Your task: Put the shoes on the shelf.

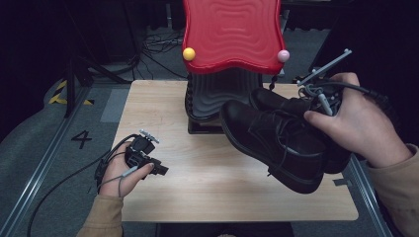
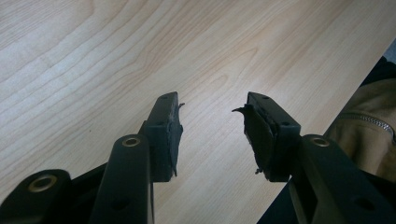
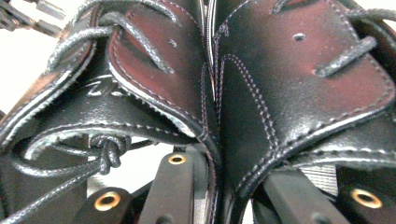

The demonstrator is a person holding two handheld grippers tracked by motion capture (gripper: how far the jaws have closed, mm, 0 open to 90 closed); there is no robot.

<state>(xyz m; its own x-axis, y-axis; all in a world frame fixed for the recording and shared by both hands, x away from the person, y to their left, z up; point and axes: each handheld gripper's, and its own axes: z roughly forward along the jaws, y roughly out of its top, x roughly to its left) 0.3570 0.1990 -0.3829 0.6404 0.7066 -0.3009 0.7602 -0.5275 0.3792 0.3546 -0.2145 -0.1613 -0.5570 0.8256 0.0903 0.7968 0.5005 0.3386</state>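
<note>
Right gripper (image 1: 316, 106) clamped on pair of black shoes (image 1: 276, 140), jaws pinching inner collars together, pair lifted off table (image 1: 197, 197) at 3 o'clock, toes pointing to 10 o'clock, toward red rack (image 1: 232, 34) at 12 o'clock. Judgement: keep pinch firm and pair level so neither shoe slides out; clear rack's edge. Shoes hang ahead of jaws, laces (image 3: 107, 154) dangling. Left gripper (image 1: 160, 170) at 8 o'clock, jaws apart, empty, low over table.
</note>
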